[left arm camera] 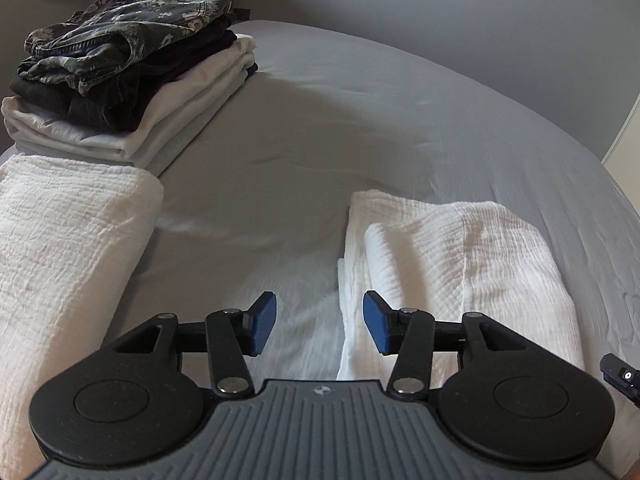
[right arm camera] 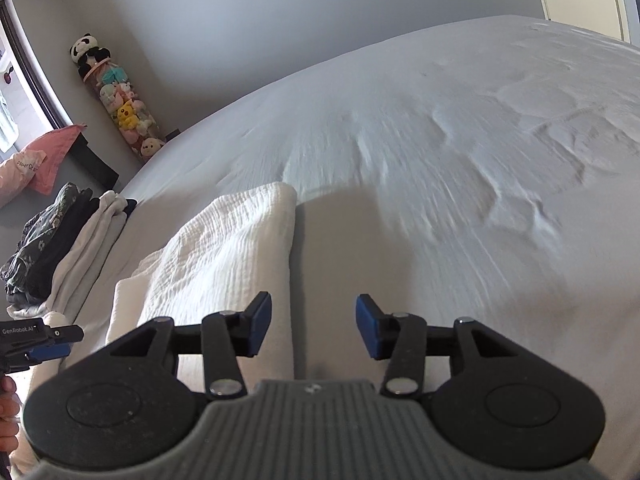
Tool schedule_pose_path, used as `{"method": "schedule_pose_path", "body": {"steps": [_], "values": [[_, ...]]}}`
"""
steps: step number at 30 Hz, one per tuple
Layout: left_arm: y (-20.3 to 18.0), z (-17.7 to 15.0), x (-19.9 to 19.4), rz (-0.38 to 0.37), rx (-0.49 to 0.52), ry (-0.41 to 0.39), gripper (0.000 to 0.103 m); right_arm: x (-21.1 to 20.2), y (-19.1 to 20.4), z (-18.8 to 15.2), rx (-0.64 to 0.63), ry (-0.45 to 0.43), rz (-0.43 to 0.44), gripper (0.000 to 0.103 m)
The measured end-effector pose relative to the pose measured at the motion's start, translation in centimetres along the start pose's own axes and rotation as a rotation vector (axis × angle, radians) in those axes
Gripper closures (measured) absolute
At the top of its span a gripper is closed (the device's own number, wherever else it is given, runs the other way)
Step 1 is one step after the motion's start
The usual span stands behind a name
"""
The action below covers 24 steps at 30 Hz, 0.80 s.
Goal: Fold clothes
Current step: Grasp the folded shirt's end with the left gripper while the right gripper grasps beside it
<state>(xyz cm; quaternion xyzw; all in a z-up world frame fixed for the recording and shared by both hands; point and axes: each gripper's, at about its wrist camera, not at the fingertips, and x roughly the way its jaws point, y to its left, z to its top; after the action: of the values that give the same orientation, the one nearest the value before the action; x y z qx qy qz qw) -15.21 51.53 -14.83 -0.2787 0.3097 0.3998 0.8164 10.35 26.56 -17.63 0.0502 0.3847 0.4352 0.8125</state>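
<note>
A folded white crinkled cloth (left arm camera: 460, 264) lies on the grey bed sheet (left arm camera: 320, 120). My left gripper (left arm camera: 320, 308) hovers open over the cloth's left edge, and nothing sits between its blue pads (left arm camera: 264, 324). In the right wrist view the same cloth (right arm camera: 224, 252) lies left of centre. My right gripper (right arm camera: 313, 312) is open and empty above the cloth's right edge. A second white crinkled cloth (left arm camera: 68, 248) lies at the left. A stack of folded clothes (left arm camera: 120, 68), floral denim on top, stands behind it.
The bed sheet (right arm camera: 460, 160) stretches wrinkled to the right and far side, ending at a grey wall. Beyond the bed's left corner stand a tube of plush toys (right arm camera: 124, 108) and a pink bag (right arm camera: 44, 160). A person's hand (right arm camera: 8, 400) shows at the left edge.
</note>
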Motion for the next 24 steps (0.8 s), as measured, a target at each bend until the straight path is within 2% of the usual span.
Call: {"method": "schedule_pose_path", "body": {"steps": [3,6,10,14,18,21,24], "values": [[0.0,0.4,0.8,-0.047,-0.009,-0.019,0.041,1.8,-0.3,0.4,0.016,0.011,0.015,0.050],[-0.4,0.6,1.7,-0.055,0.006,-0.040,0.034,3.5,-0.6,1.0,0.045,0.012,0.031,0.046],[-1.4,0.9,3.1,-0.055,0.070,-0.065,0.032,5.5,-1.3,2.4,0.106,0.000,0.064,0.043],[-1.8,1.3,5.6,-0.046,0.089,-0.017,0.028,7.6,-1.9,3.7,0.163,0.001,0.111,0.043],[-1.1,0.9,7.9,-0.045,0.046,0.086,0.028,9.3,-2.7,3.9,0.219,0.043,0.157,0.043],[-0.8,0.7,8.7,-0.063,0.029,0.102,0.023,10.1,-2.8,3.9,0.223,0.049,0.173,0.042],[-1.3,0.7,9.4,-0.077,0.056,0.100,0.020,10.9,-2.2,4.2,0.185,0.046,0.175,0.042]]}}
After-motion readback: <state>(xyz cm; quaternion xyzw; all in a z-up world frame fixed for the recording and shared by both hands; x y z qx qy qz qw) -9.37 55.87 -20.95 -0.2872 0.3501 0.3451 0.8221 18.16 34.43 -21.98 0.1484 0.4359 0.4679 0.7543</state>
